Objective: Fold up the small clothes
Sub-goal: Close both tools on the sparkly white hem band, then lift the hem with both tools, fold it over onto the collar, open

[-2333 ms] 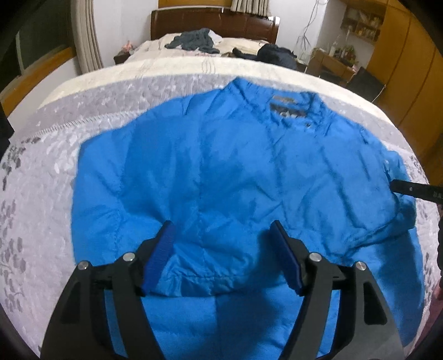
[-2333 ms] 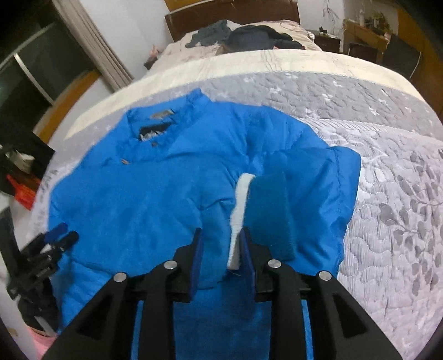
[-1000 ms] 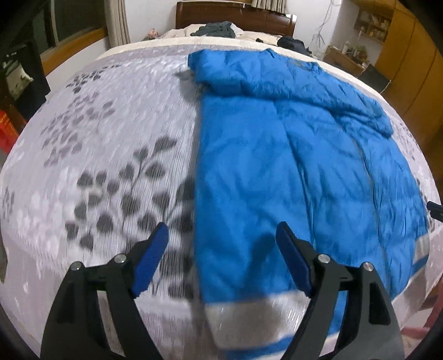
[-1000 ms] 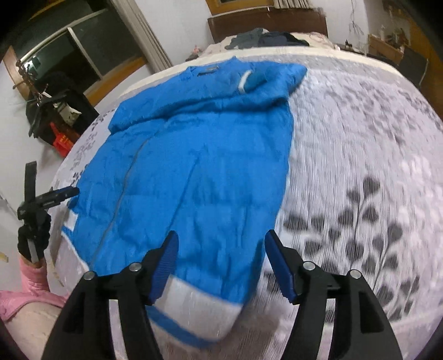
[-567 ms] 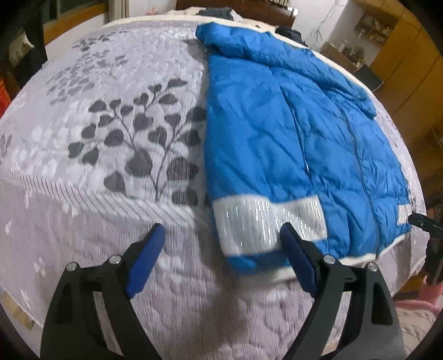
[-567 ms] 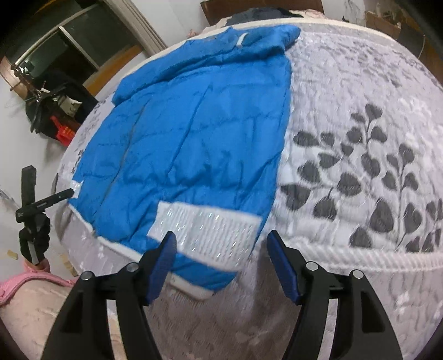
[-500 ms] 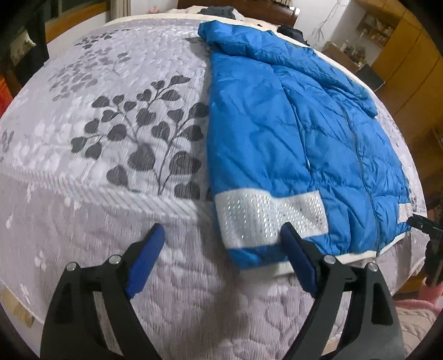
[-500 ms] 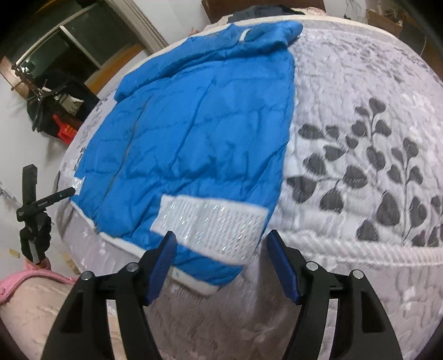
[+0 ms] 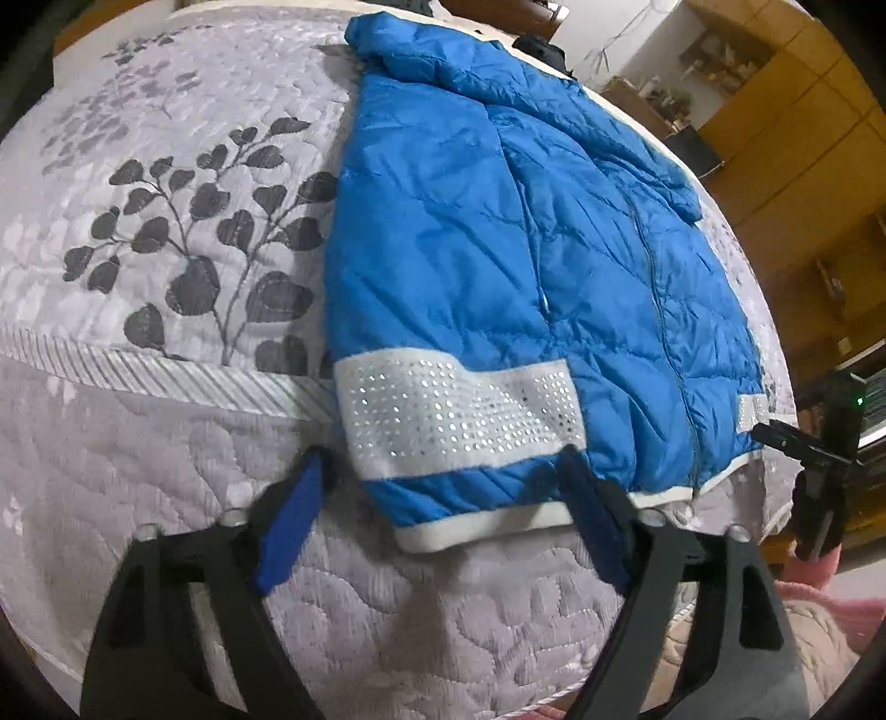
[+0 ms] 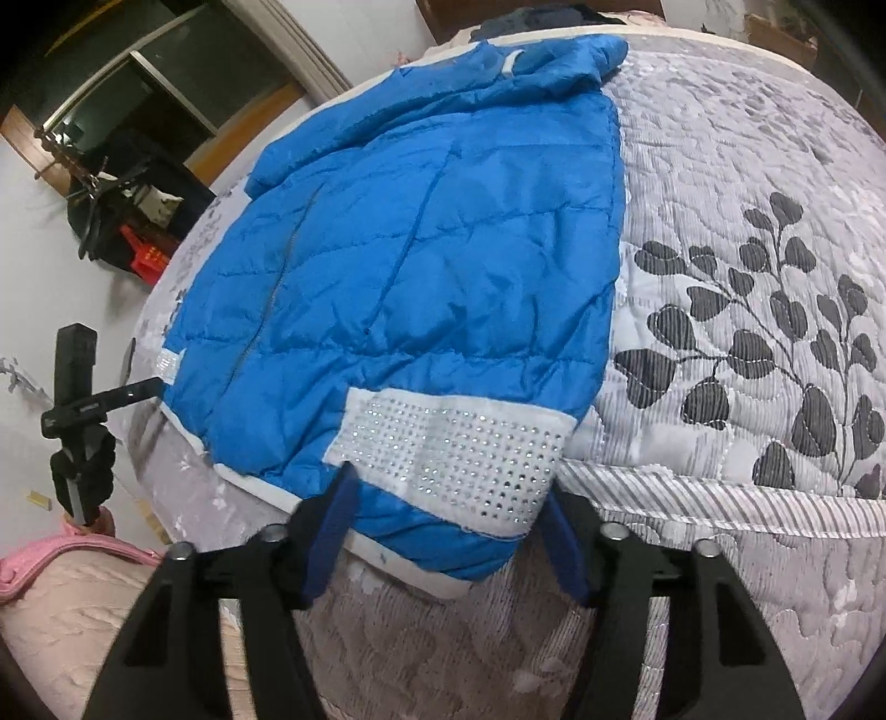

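Observation:
A blue padded jacket (image 9: 498,249) lies front up on the bed, sleeves folded in across its upper part, collar at the far end. Its hem hangs slightly over the near bed edge. A white studded band (image 9: 454,415) marks its left hem corner, and my left gripper (image 9: 440,482) stands open just before that corner, one finger on each side. In the right wrist view the jacket (image 10: 443,221) shows a matching white band (image 10: 454,454), and my right gripper (image 10: 449,493) is open astride that corner. Nothing is held. Each gripper's tip shows at the edge of the other view.
The grey quilt (image 9: 183,232) with dark leaf prints covers the bed and drops over the near edge. Dark clothes (image 10: 531,19) lie at the headboard end. Wooden cabinets (image 9: 803,138) stand on the right, a window and a red crate (image 10: 144,252) on the left. A pink sleeve (image 10: 61,559) shows low.
The right gripper let go of the sleeve cuff it held. Both grippers drew back from the jacket's upper part to the hem corners at the bed's near edge and have closed in on them.

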Tool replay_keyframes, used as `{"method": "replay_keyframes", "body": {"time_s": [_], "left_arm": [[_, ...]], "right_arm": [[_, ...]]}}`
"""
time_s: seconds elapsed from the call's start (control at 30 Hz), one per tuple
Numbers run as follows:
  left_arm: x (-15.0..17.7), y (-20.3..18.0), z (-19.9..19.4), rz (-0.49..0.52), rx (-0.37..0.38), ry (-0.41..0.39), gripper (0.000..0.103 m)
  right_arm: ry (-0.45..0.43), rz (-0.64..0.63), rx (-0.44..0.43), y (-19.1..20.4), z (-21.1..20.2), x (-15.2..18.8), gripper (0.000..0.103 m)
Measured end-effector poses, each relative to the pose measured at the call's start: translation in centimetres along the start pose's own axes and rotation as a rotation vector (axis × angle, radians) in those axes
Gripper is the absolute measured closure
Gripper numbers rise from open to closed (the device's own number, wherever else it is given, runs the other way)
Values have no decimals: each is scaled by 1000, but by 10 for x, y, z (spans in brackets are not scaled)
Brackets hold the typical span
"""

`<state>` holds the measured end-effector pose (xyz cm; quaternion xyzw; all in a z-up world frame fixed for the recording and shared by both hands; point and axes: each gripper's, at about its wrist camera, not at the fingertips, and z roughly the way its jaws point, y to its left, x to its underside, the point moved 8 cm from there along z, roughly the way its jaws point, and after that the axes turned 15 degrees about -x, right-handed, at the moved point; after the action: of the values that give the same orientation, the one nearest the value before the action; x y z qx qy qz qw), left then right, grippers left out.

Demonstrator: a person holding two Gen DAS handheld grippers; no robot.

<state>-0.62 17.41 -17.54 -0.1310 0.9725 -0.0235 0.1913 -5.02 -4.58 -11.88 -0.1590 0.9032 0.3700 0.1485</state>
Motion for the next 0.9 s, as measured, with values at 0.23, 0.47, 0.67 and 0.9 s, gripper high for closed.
{"method": "replay_keyframes", "body": {"time_s": [0.23, 0.47, 0.67, 0.9], "left_arm": [[-3, -3, 0, 5, -4, -13, 65], [-17, -9, -11, -12, 34, -40, 87], [-47, -15, -47, -47, 173, -140, 89], [-105, -17, -64, -101, 244, -216, 89]], "right_arm": [[-19, -12, 3, -1, -7, -1, 80], [-66, -18, -68, 11, -25, -16, 90], [-155, -39, -155, 29, -56, -48, 92], [-219, -60, -179, 38, -79, -104, 92]]}}
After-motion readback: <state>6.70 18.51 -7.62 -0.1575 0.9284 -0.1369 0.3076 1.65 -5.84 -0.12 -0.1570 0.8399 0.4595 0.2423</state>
